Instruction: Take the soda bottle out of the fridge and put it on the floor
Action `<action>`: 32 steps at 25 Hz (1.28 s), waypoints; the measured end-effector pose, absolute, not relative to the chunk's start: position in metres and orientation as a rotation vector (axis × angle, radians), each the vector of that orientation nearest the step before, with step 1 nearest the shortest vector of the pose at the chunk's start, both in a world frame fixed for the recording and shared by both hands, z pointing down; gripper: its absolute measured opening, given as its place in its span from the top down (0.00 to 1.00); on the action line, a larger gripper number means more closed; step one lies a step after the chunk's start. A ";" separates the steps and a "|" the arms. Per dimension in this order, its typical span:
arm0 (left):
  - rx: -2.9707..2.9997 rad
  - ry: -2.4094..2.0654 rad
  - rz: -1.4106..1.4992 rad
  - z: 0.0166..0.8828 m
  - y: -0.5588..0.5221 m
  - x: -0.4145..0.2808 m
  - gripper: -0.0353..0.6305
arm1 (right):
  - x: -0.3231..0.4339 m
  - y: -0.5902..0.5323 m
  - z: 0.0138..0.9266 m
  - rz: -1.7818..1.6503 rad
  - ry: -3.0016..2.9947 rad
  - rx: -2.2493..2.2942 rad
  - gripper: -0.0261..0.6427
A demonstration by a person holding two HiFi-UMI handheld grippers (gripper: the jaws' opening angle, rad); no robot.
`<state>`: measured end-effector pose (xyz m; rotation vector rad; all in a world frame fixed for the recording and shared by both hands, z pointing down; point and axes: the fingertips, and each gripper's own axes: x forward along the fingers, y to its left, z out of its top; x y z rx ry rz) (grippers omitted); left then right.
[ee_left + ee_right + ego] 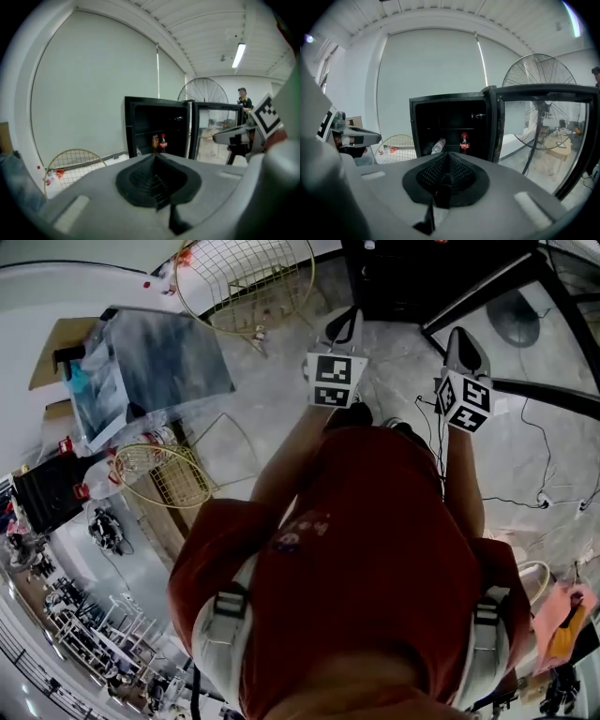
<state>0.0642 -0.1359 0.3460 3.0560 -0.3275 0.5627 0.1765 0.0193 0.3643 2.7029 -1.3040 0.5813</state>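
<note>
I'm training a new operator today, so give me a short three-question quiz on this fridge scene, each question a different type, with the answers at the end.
1. True or false: the door of the fridge stands open.
2. The red-capped soda bottle is: (a) lying on the floor, (b) standing upright on a shelf inside the fridge, (c) standing on top of the fridge.
3. In one word each, how do the jaws of the left gripper and the right gripper stand?

Key: 1 true. 2 b. 3 shut and shut, with nothing between them.
</note>
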 end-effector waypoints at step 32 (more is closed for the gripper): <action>3.041 -0.514 0.545 0.352 -0.155 0.170 0.95 | 0.296 -0.035 0.375 0.553 -1.518 2.587 0.96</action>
